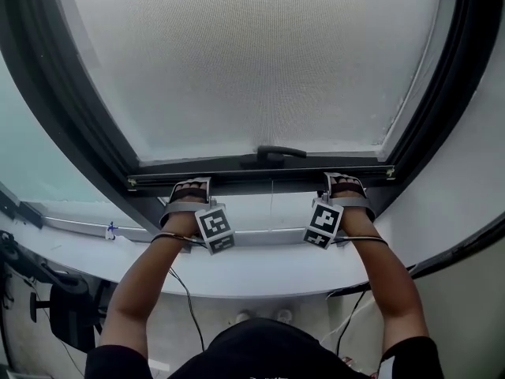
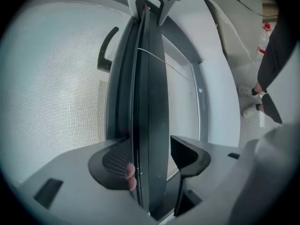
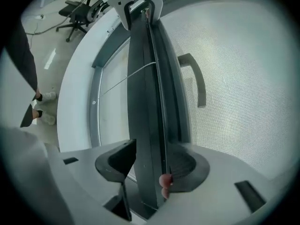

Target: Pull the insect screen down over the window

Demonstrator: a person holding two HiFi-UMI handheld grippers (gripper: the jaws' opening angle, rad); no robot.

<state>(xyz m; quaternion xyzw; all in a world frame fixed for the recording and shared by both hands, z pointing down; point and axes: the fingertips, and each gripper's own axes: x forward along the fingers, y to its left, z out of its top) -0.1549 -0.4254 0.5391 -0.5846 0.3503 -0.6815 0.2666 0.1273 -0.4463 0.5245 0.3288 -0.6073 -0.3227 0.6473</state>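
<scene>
The insect screen's pale mesh covers the window pane, and its dark bottom bar lies across the lower frame. My left gripper holds the bar near its left end and my right gripper holds it near its right end. In the left gripper view the bar runs upright between the jaws of the left gripper, both pressed against it. The right gripper view shows the bar clamped the same way by the right gripper. A black window handle sits just above the bar's middle.
A white curved sill runs below the bar. Dark window frame posts flank the screen on both sides. An office chair stands on the floor at the lower left. Cables hang under the sill.
</scene>
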